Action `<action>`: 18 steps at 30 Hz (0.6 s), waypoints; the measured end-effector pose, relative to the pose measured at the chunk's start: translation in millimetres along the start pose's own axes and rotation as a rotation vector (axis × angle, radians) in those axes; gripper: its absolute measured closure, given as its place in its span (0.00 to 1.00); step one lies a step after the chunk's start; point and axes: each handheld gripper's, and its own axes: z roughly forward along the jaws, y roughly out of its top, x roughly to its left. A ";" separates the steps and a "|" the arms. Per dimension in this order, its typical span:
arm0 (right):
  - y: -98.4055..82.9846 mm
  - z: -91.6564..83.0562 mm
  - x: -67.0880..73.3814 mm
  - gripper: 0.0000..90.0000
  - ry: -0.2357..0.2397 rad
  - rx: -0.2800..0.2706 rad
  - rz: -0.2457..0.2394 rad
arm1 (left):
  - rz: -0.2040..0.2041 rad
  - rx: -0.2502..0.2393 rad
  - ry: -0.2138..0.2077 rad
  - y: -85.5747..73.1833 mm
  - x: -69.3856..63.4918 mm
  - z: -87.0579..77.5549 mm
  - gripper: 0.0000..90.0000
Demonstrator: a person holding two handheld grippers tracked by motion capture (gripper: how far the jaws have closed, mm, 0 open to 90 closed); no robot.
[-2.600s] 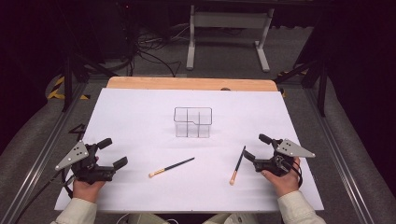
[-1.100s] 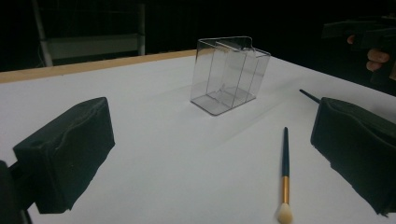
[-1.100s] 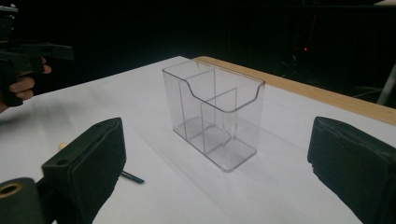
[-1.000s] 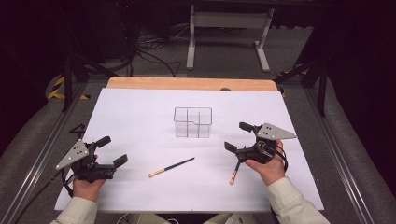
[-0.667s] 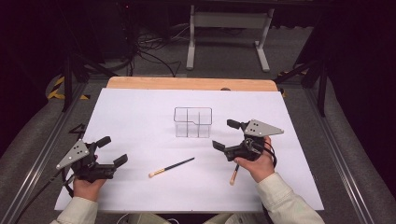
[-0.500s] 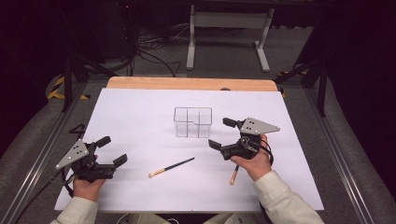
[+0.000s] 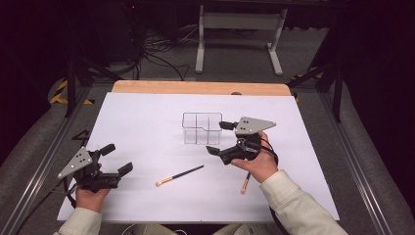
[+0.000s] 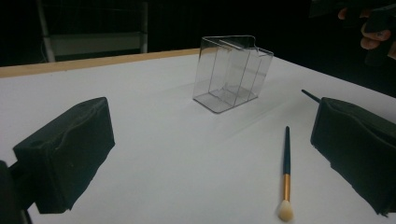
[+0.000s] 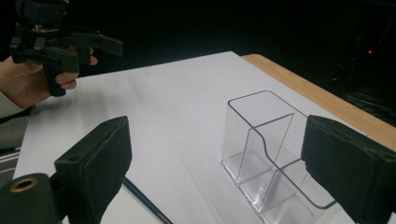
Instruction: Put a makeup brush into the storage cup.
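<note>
A clear plastic organizer (image 7: 201, 128) with several compartments stands upright mid-table. My right gripper (image 7: 219, 137) hovers open just right of it, one jaw beside its right wall; in the right gripper view the organizer (image 9: 271, 154) stands between the spread jaws. A dark-handled brush (image 7: 180, 175) with a gold ferrule and pale bristles lies in front of the organizer. A second brush (image 7: 244, 184) lies partly hidden under my right hand. My left gripper (image 7: 116, 158) rests open at the front left, holding nothing. The left gripper view shows the brush (image 8: 286, 177) and the organizer (image 8: 232, 72).
A white sheet (image 7: 147, 117) covers the table, with a wooden edge (image 7: 200, 87) along the far side. Metal rails run along both sides of the table. A metal stand (image 7: 240, 22) and cables sit on the floor beyond the table.
My right gripper has moved left and away from me, from the front right to the organizer's right side, leaving the second brush behind. My left gripper has stayed put.
</note>
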 end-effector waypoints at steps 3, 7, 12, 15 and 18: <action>7.8 5.8 2.0 0.10 0.010 0.058 -0.026 | -0.003 0.002 -0.002 -0.2 0.0 -0.7 0.00; 19.8 13.8 5.3 0.10 0.030 0.116 -0.064 | -0.004 0.001 0.002 -0.7 -0.2 -1.3 0.00; 30.3 25.5 8.1 0.10 0.074 0.182 -0.083 | -0.005 0.000 0.002 -0.6 0.1 -1.6 0.00; 33.2 30.9 9.8 0.10 0.090 0.209 -0.093 | -0.006 0.001 0.000 -0.6 -0.1 -1.3 0.00; 37.2 37.4 11.5 0.10 0.109 0.246 -0.106 | -0.006 0.001 -0.003 -0.6 0.5 -1.0 0.00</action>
